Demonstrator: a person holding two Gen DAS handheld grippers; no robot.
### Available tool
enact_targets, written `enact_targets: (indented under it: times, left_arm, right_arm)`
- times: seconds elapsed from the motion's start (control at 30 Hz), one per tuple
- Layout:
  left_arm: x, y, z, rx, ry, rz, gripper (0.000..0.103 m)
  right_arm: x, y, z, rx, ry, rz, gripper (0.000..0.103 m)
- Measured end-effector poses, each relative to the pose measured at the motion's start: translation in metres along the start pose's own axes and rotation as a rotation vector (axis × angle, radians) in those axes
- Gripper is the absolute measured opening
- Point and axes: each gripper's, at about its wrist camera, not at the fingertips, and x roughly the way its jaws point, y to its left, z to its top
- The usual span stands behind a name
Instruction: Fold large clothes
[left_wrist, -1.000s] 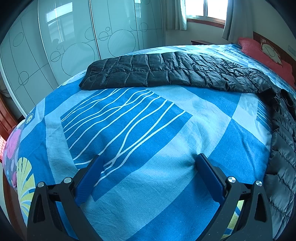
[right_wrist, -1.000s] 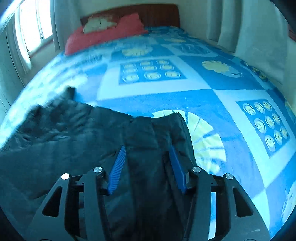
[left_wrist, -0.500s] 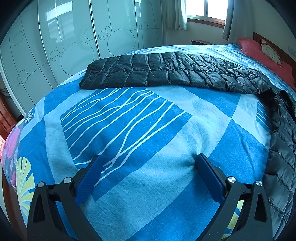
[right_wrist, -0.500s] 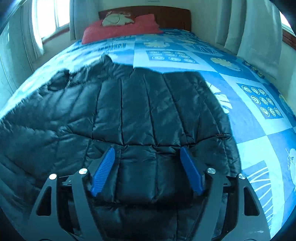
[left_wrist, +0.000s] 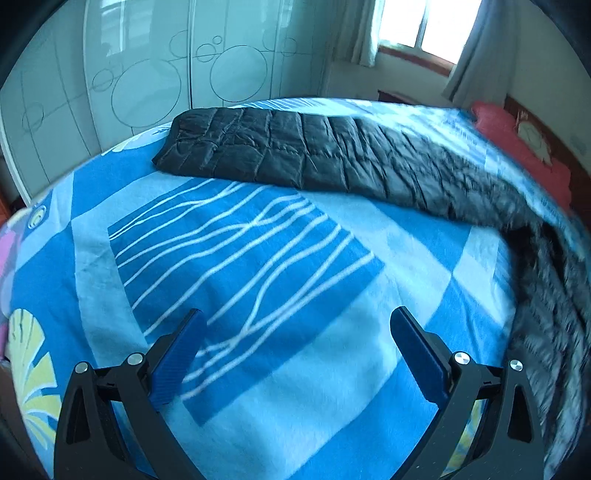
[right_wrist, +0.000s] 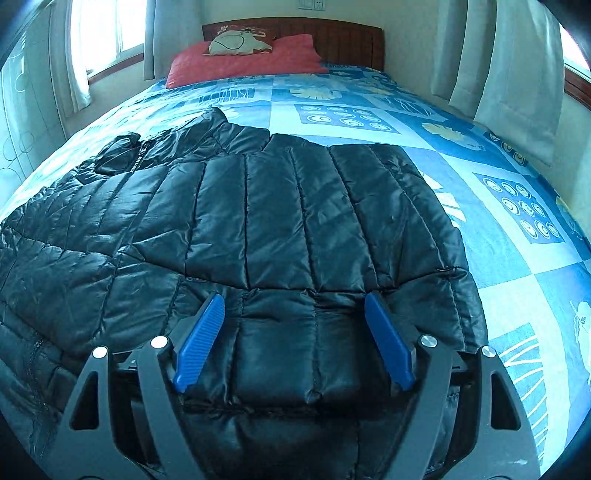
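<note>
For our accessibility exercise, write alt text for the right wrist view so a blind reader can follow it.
A black quilted puffer jacket lies spread on a blue patterned bedspread, with the open right claw over its near edge, blue fingers apart. A red pillow lies at the wooden headboard.

A black quilted puffer jacket (right_wrist: 295, 221) lies spread flat on the bed, one sleeve (left_wrist: 280, 151) stretched out sideways.
</note>
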Motion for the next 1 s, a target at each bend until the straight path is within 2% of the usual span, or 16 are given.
enact_targets:
  times: [0.23, 0.47, 0.73, 0.87, 0.9, 0.97, 1.0]
  left_arm:
    - [0.032, 0.020, 0.040, -0.146, -0.031, -0.045, 0.099]
    - [0.055, 0.050, 0.076, -0.332, -0.082, -0.150, 0.099]
    - [0.048, 0.070, 0.083, -0.470, -0.175, -0.230, 0.099]
    - [0.045, 0.079, 0.086, -0.527, -0.213, -0.239, 0.098]
    - [0.047, 0.084, 0.087, -0.543, -0.220, -0.239, 0.097]
    - [0.049, 0.089, 0.091, -0.562, -0.229, -0.240, 0.081]
    - [0.050, 0.092, 0.092, -0.572, -0.228, -0.234, 0.078]
  right_arm:
    - [-0.001, 0.000, 0.001, -0.008, -0.004, -0.006, 0.079]
    - [-0.001, 0.000, 0.001, -0.010, -0.006, -0.008, 0.079]
    - [-0.002, 0.000, 0.000, -0.011, -0.008, -0.007, 0.079]
    - [-0.002, 0.000, 0.000, -0.013, -0.012, -0.005, 0.079]
    - [-0.002, 0.000, 0.000, -0.013, -0.012, -0.005, 0.079]
    - [-0.002, 0.000, 0.000, -0.013, -0.012, -0.005, 0.079]
    - [-0.002, 0.000, 0.000, -0.014, -0.013, -0.006, 0.079]
